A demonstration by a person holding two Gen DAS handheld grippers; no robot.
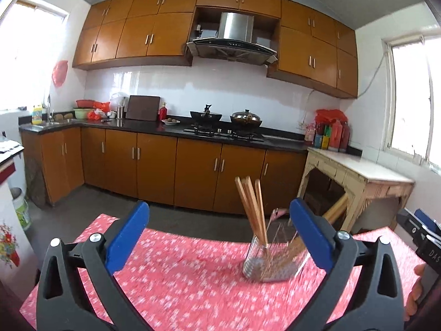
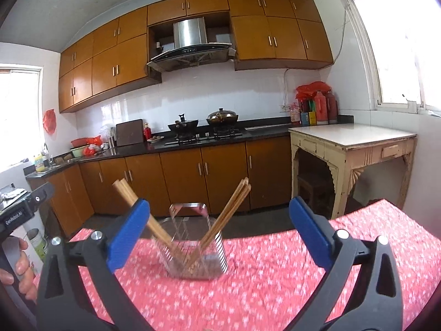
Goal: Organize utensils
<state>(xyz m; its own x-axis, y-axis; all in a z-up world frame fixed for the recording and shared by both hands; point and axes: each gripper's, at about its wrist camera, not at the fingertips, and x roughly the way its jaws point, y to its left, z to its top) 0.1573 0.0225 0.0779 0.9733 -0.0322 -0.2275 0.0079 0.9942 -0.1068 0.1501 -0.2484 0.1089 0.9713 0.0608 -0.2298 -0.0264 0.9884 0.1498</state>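
Observation:
A wire utensil holder (image 1: 275,259) stands on the red flowered tablecloth (image 1: 179,275). Wooden chopsticks lean out of it in two bundles, one to the left (image 1: 252,207) and one to the right (image 1: 335,211). My left gripper (image 1: 220,207) is open, short of the holder and a little to its left, with nothing between its fingers. In the right wrist view the holder (image 2: 198,256) sits ahead between the fingers' lines, its chopsticks (image 2: 234,207) spread in a V. My right gripper (image 2: 219,204) is open and holds nothing.
Beyond the table's far edge lies dark floor, then brown base cabinets (image 1: 198,165) under a black counter with a stove and two pots (image 1: 245,118). A cream side table (image 2: 352,143) stands at the right by a window. A bucket (image 1: 20,207) sits at the left.

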